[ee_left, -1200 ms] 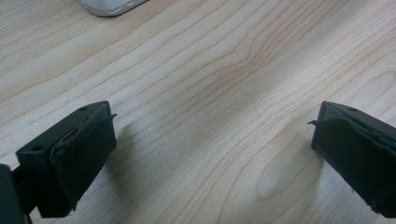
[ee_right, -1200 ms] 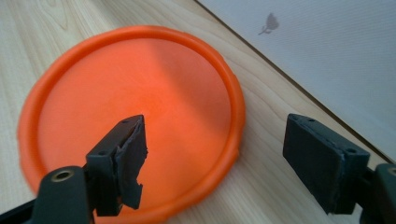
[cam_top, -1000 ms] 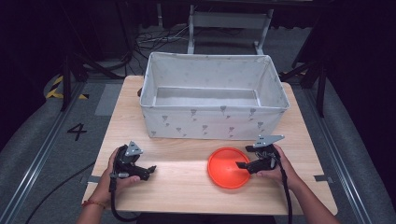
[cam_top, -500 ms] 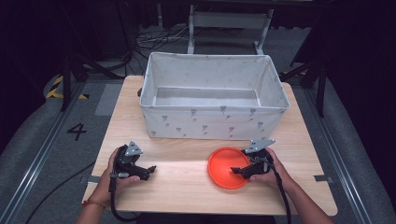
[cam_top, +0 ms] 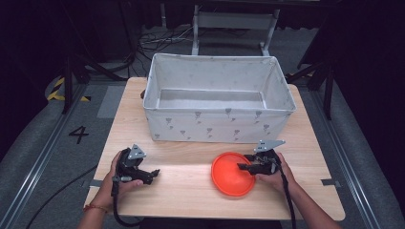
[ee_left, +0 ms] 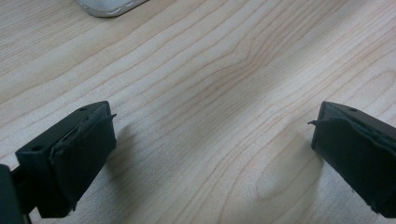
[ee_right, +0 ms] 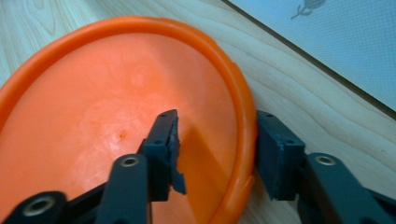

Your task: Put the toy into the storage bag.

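Note:
An orange plate [cam_top: 230, 175] lies on the wooden table [cam_top: 186, 191] at the front right. My right gripper [cam_top: 242, 167] reaches over the plate's right rim. In the right gripper view one jaw stands inside the plate [ee_right: 116, 107] and the other outside its rim, so the rim lies between them in my right gripper [ee_right: 217, 123]. The jaws have just been closing, and a gap still shows between the inner pad and the rim. My left gripper [cam_top: 154, 173] rests at the front left, and its own view shows my left gripper [ee_left: 212, 135] wide open over bare wood.
A large pale fabric bin [cam_top: 219, 125] with small grey prints stands across the back half of the table, just behind the plate. A pale grey corner [ee_left: 109, 5] shows at the top of the left gripper view. Bare wood lies between the two hands.
The right gripper slid a little left over the plate's rim and its jaws narrowed around it. The left hand and gripper stayed put.

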### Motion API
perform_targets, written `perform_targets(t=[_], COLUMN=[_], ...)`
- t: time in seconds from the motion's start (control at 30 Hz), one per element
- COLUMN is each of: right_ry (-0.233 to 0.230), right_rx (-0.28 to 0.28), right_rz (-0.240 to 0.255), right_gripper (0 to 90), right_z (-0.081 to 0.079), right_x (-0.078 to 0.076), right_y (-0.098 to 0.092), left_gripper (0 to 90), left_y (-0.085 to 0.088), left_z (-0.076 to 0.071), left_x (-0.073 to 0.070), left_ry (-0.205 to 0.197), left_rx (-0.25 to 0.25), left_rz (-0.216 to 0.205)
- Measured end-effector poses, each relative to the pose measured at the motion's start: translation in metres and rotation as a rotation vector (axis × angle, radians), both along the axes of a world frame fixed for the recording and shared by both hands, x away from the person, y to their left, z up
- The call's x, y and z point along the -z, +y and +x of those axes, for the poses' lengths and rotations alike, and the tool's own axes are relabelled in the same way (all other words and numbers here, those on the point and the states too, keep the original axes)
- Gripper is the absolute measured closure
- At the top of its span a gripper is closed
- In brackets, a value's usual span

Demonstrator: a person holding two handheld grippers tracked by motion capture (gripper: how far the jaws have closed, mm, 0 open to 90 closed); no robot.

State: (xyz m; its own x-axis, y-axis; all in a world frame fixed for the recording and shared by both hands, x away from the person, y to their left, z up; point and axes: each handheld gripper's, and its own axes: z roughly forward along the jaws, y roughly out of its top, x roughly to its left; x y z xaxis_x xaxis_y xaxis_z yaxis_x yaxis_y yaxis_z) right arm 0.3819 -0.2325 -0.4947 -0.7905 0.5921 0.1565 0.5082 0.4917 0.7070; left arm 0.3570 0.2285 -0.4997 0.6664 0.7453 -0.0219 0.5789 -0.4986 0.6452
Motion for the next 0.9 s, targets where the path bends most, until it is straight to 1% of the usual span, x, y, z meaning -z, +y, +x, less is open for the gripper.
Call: perform_targets(t=[0.07, 0.27, 0.33, 0.4, 0.57, 0.6, 0.7, 0.73, 0.9], right_ry=[0.007, -0.021, -0.031, -0.043, -0.075, -0.080, -0.130, -0.130, -0.173], right_rx=[-0.010, -0.029, -0.044, -0.058, -0.105, -0.111, -0.135, -0.135, -0.143], right_rz=[0.015, 0.026, 0.041, 0.045, 0.096, 0.100, 0.082, 0.082, 0.048], right_gripper=[63.3, 71.0, 73.9, 76.1, 81.4, 81.8, 82.1, 82.1, 82.1], right_z=[0.000, -0.003, -0.005, -0.007, -0.015, -0.017, -0.024, -0.024, -0.032], right_x=[-0.003, -0.014, -0.018, -0.025, -0.045, -0.048, -0.061, -0.061, -0.073], right_y=[0.000, 0.000, -0.001, -0.001, -0.004, -0.004, -0.005, -0.005, -0.006], left_gripper=[0.1, 0.1, 0.1, 0.1, 0.1, 0.1, 0.1, 0.1, 0.1], left_y=[0.000, 0.000, 0.000, 0.000, 0.000, 0.000, 0.000, 0.000, 0.000], left_z=[0.000, 0.000, 0.000, 0.000, 0.000, 0.000, 0.000, 0.000, 0.000], left_x=[0.000, 0.000, 0.000, 0.000, 0.000, 0.000, 0.000, 0.000, 0.000], left_ry=[0.000, 0.000, 0.000, 0.001, 0.000, 0.000, 0.000, 0.000, -0.001], left_rx=[0.000, 0.001, 0.000, 0.000, 0.000, 0.000, -0.001, 0.000, -0.001], left_rz=[0.000, 0.000, 0.000, 0.000, 0.000, 0.000, 0.000, 0.000, 0.001])
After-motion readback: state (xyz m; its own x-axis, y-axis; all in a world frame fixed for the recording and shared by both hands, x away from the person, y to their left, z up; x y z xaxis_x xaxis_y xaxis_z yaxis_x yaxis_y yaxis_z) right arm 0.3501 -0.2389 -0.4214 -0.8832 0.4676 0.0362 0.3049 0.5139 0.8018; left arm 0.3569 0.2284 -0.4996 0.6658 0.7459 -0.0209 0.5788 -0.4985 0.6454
